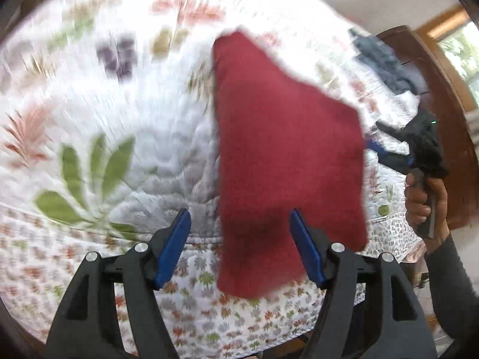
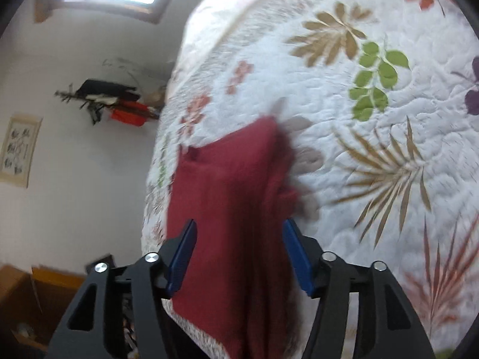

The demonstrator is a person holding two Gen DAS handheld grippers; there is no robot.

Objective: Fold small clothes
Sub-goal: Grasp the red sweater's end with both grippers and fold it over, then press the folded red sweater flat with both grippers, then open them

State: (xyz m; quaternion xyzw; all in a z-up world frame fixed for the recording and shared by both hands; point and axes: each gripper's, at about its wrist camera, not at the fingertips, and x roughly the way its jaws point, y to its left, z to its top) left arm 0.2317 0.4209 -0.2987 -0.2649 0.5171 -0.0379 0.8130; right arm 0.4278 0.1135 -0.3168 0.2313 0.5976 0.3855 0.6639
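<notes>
A dark red cloth point(image 1: 284, 149) shows blurred over the floral quilt point(image 1: 119, 104); whether it is airborne or resting I cannot tell. My left gripper point(image 1: 240, 214) is open, its blue pads point(image 1: 175, 245) wide apart on either side of the cloth's lower end without pinching it. In the right wrist view the same red cloth point(image 2: 233, 209) lies between the spread pads of my right gripper point(image 2: 240, 224), also open, near the bed's edge. The right gripper point(image 1: 386, 140) also appears at the right of the left wrist view, held by a hand point(image 1: 419, 200).
A pile of blue clothes point(image 1: 383, 62) sits at the far right of the quilt, beside a dark wooden bed end point(image 1: 434, 89). The quilt point(image 2: 374, 119) spreads wide to the right. A white wall with a shelf point(image 2: 113, 101) lies beyond the bed's edge.
</notes>
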